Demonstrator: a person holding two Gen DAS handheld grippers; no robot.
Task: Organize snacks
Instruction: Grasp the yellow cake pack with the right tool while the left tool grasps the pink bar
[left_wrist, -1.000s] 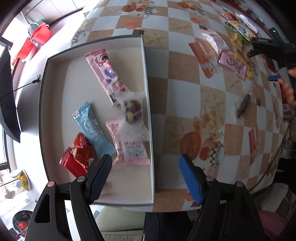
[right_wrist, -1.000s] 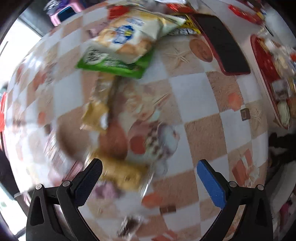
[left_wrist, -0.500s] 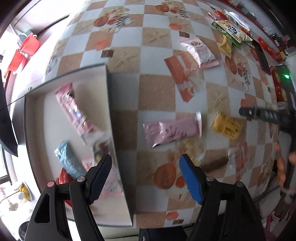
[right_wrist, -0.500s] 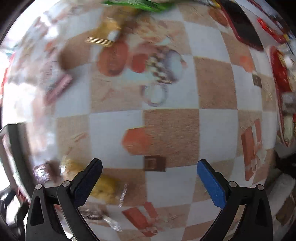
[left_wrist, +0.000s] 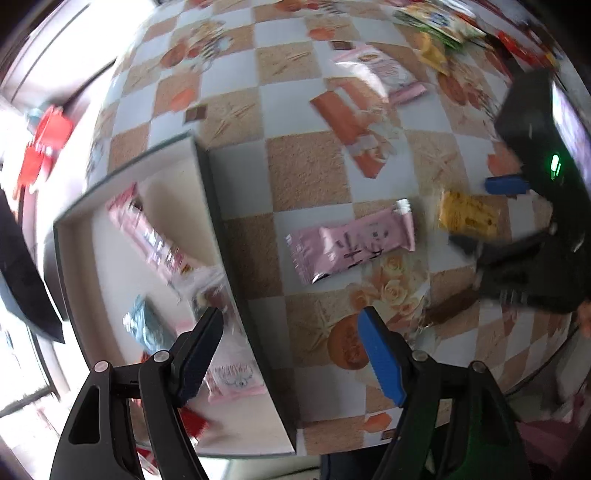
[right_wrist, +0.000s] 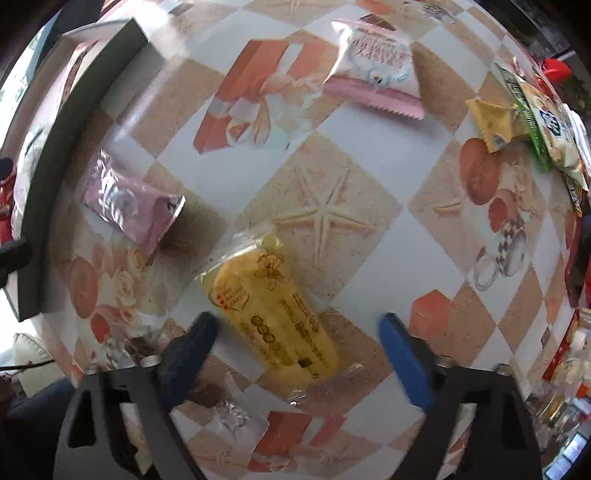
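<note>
A yellow snack packet (right_wrist: 271, 308) lies on the checked tablecloth between the open jaws of my right gripper (right_wrist: 299, 343); it also shows in the left wrist view (left_wrist: 467, 214), with the right gripper (left_wrist: 480, 218) around it. A pink packet (left_wrist: 351, 243) lies just left of it (right_wrist: 122, 203). A grey-rimmed white box (left_wrist: 216, 225) at the left holds several packets, pink (left_wrist: 151, 236) and blue (left_wrist: 147, 328) among them. My left gripper (left_wrist: 291, 350) is open and empty, above the box's right wall.
A brown wrapped snack (left_wrist: 447, 306) lies near the table's front edge. A pale pink bag (right_wrist: 376, 66), a small yellow packet (right_wrist: 493, 122) and a green-and-white bag (right_wrist: 543, 122) lie farther back. The box wall (right_wrist: 55, 155) stands at the left.
My right gripper swept across the table and now straddles the yellow packet. My left gripper shifted right from over the box toward its right wall and the pink packet.
</note>
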